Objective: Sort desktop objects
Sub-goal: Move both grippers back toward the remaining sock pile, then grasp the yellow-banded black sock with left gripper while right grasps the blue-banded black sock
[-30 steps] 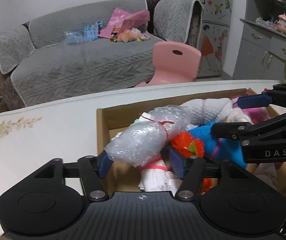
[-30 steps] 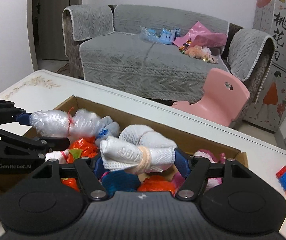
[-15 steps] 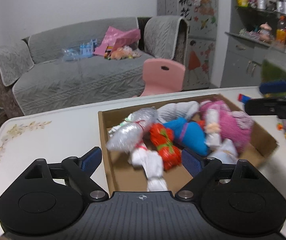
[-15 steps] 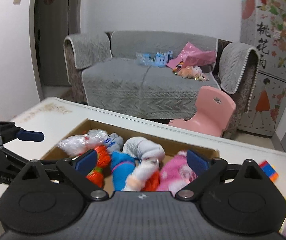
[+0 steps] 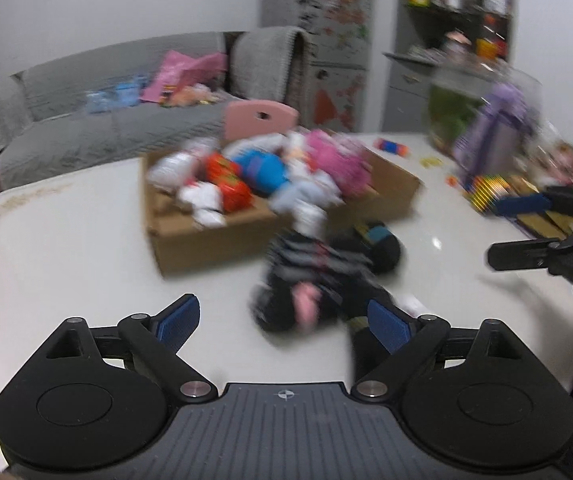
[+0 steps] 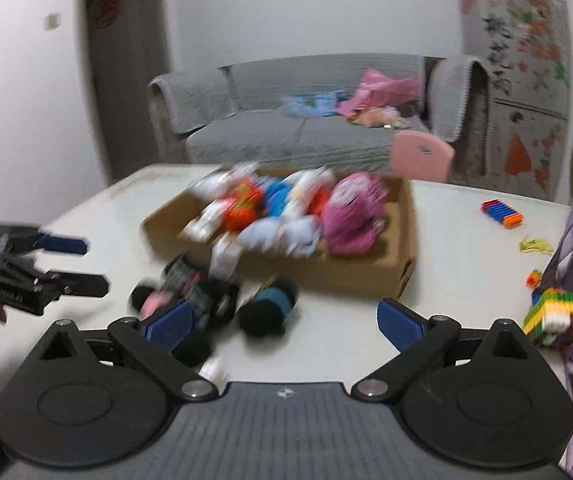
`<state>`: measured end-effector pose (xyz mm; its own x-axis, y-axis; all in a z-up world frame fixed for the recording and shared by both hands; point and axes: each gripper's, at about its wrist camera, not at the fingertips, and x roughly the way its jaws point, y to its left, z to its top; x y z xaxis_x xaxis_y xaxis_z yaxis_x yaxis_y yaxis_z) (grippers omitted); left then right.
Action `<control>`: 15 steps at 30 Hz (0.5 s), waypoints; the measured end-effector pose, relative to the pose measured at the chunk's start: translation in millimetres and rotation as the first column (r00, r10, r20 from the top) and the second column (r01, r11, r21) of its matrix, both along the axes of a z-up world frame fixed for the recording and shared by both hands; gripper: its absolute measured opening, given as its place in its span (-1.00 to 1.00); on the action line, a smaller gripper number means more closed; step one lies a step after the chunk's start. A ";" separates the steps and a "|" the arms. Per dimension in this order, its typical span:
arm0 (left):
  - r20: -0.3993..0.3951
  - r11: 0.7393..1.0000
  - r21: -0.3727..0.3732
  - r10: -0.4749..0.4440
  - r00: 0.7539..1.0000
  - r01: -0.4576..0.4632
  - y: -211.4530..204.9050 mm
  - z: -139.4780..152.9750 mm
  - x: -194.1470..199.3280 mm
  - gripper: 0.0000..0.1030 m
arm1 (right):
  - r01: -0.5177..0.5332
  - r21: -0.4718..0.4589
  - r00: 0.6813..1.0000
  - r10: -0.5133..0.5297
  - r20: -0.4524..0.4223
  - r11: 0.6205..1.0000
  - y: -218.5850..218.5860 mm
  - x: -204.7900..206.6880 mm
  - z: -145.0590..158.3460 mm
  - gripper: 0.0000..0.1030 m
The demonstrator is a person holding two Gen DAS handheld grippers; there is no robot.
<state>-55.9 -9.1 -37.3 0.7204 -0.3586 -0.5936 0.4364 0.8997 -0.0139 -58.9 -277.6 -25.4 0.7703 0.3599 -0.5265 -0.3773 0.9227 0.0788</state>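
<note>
- Though blur smears both views, left gripper [image 5: 282,322] and right gripper [image 6: 282,320] stand spread, empty.
- Dark sock pile [image 5: 318,276] lies near the box [image 5: 214,236]; details unreadable.
- Only right view shows the block toy [image 6: 556,316].

This was a home living room. A grey sofa [image 6: 306,128] with quilted covers stood against the wall, toys and a pink bag scattered on its seat, and a small pink child's chair [image 6: 422,156] sat at the far edge of the white table [image 5: 66,248]. A sticker-covered fridge [image 6: 514,80] stood beside the sofa.
</note>
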 end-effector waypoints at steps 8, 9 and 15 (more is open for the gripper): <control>-0.032 0.997 0.039 -0.060 0.998 0.062 -41.6 -24.8 -15.4 0.84 | -0.172 -0.057 0.985 0.173 0.007 0.983 8.1 1.4 -6.3 0.92; -0.035 0.997 0.037 -0.064 0.997 0.065 -44.8 -26.5 -15.3 0.84 | -0.160 -0.040 0.987 0.160 -0.005 0.986 5.1 10.6 -5.2 0.92; -0.044 0.998 0.045 -0.052 0.998 0.054 -59.6 -36.1 -8.5 0.82 | -0.174 -0.013 0.983 0.173 -0.055 0.985 12.3 56.5 -10.3 0.93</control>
<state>-64.4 -68.8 -73.4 0.6748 -0.3670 -0.6403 0.4835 0.8753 0.0078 -2.3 -265.2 -35.6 0.6676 0.4756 -0.5728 -0.5273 0.8452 0.0873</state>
